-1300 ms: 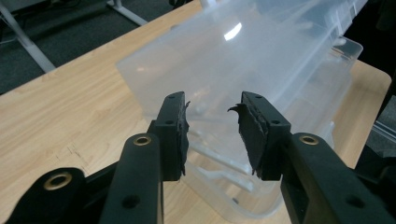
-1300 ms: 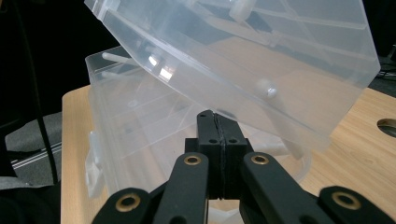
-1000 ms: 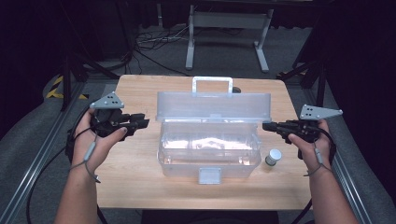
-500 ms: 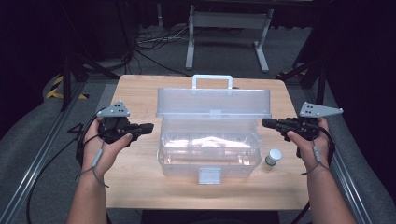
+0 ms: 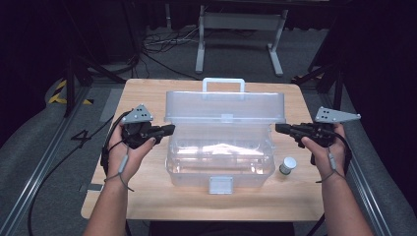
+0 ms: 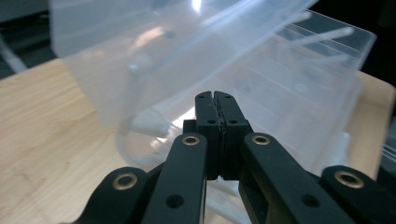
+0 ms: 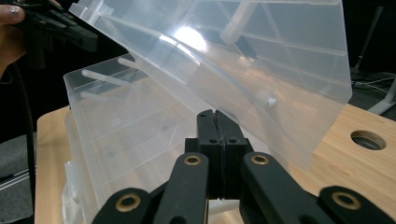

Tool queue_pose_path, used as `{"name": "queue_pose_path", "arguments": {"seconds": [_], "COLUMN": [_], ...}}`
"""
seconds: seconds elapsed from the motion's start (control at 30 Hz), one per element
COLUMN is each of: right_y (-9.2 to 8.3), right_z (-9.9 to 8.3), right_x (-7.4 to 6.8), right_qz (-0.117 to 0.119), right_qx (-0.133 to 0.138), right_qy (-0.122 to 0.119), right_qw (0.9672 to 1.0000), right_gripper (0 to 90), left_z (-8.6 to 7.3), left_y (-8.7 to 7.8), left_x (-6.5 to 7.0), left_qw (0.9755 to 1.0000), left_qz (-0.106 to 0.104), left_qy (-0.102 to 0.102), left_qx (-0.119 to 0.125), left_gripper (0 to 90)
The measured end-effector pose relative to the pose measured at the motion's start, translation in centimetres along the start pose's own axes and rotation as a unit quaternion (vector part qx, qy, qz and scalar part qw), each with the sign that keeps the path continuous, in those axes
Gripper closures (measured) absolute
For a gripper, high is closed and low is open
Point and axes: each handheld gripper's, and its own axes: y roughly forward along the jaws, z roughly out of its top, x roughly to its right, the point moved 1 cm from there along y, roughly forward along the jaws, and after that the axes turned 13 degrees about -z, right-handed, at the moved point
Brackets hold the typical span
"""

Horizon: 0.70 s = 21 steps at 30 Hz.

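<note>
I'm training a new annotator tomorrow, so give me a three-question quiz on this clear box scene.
1. True or false: the lid of the clear box is raised.
2. Where does the small white-capped bottle stand?
A. inside the box
B. on the table, by the box's right end
C. between a gripper's jaws
3. Fill in: the jaws of the left gripper and the right gripper are both ____.

Key: 1 true; 2 B; 3 shut, holding nothing.
</note>
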Motion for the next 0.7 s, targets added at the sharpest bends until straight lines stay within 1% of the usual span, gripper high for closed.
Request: {"name": "queue_pose_path", "arguments": {"seconds": [0.1,0.2,0.3,0.5,0.6,0.7], "right_y": [0.0,0.0,0.0,-0.3,-0.5,-0.9], "right_z": [-0.1,-0.1,-0.1,-0.2,-0.3,-0.4], "right_x": [0.0,-0.1,-0.2,-0.4,-0.7,-1.0], "right_qz": [0.003,0.005,0.005,0.001,-0.006,-0.015], "right_qx": [-0.001,0.002,0.001,-0.005,-0.015,-0.023], "right_qy": [0.001,0.002,0.001,-0.001,-0.012,-0.023], "right_qw": [1.0000,1.0000,1.0000,1.0000,0.9998,0.9994], "right_gripper": [90.0,90.0,90.0,88.6,87.5,87.5], "left_z": [0.0,0.0,0.0,0.2,0.3,0.5], "left_y": [-0.1,-0.1,-0.2,-0.2,-0.2,-0.2], "left_x": [-0.3,-0.5,-0.7,-0.8,-0.8,-0.9], "left_qw": [0.9998,0.9997,0.9996,0.9997,0.9997,0.9996], "left_qz": [0.005,0.007,0.004,0.010,0.013,0.013], "left_qy": [-0.003,-0.003,-0.006,-0.002,-0.002,0.003], "left_qx": [0.018,0.023,0.027,0.023,0.023,0.024], "left_gripper": [89.9,89.9,89.9,90.0,90.0,90.0]}}
